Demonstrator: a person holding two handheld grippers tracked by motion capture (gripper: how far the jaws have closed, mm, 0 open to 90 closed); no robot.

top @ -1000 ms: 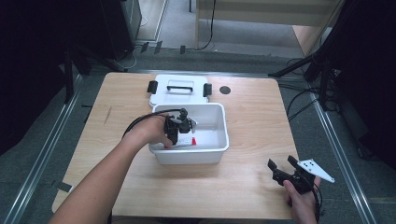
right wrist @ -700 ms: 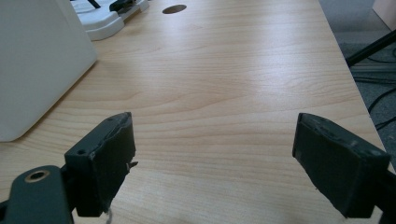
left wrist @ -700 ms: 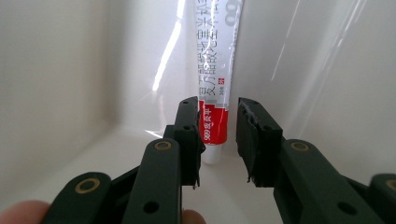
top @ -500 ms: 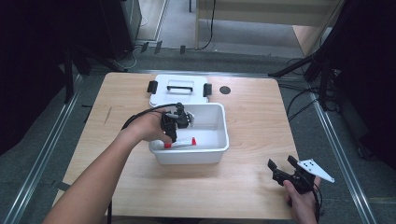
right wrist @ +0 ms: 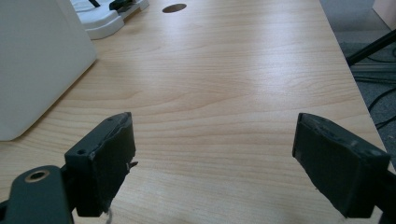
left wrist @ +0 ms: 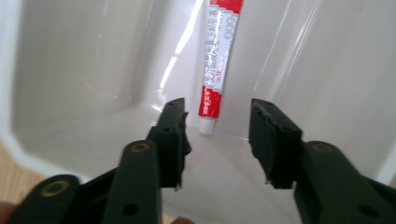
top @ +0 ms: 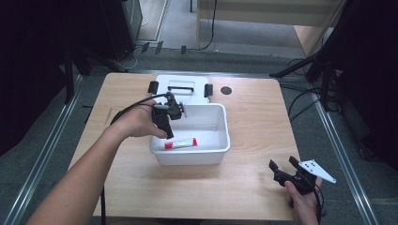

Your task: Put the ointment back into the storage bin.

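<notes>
Tube (top: 180,143) now lies loose on the bin (top: 220,151) floor; my left gripper (left wrist: 217,135) has just opened partway, nothing between jaws, and lifted since earlier. Drop-off looks done. Right gripper (right wrist: 212,163) wide, empty, over table (right wrist: 243,70).

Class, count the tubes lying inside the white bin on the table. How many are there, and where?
1. The red and white tube lies flat on the floor of the white bin, near its front wall, below the left gripper.

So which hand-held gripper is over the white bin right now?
The left hand-held gripper, above the tube in the bin; the right hand-held gripper sits near the table's corner.
</notes>
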